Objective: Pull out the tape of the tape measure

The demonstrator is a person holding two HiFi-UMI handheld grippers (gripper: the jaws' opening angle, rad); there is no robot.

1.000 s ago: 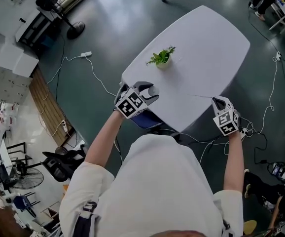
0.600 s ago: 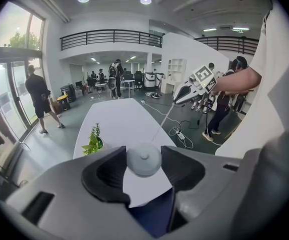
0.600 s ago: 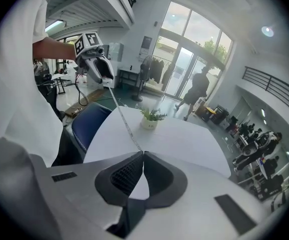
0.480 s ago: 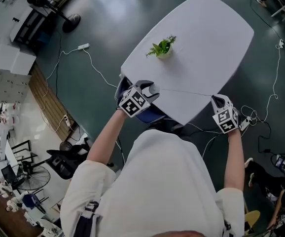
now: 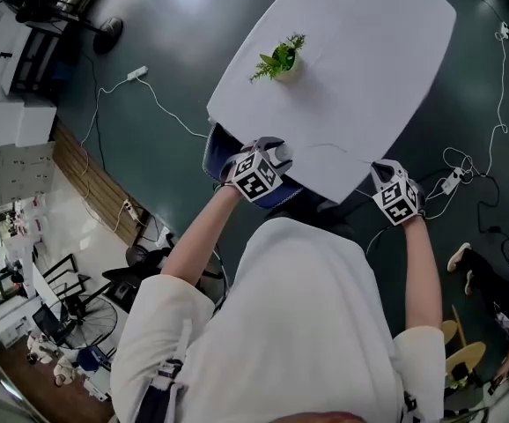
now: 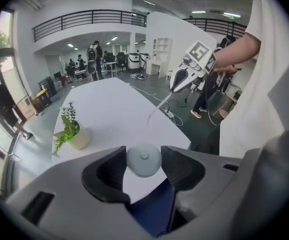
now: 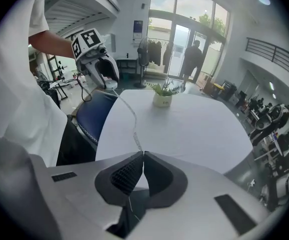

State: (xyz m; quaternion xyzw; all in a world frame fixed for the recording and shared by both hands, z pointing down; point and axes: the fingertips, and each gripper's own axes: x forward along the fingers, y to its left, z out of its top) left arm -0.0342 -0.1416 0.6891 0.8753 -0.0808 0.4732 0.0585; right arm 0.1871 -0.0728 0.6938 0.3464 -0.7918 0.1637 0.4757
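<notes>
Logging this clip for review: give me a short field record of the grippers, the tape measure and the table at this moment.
left gripper: shut on the round, pale tape measure
right gripper: shut on the tape at its end
tape: drawn out, running between both grippers over the near edge of the table
potted plant: upright on the table, beyond the tape
chair: blue, below the left gripper

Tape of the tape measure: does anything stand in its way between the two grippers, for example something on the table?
Nothing visible does. The tape runs free from the case in the left gripper to the right gripper, which pinches its end. The potted plant stands farther along the table, well apart from it.
</notes>
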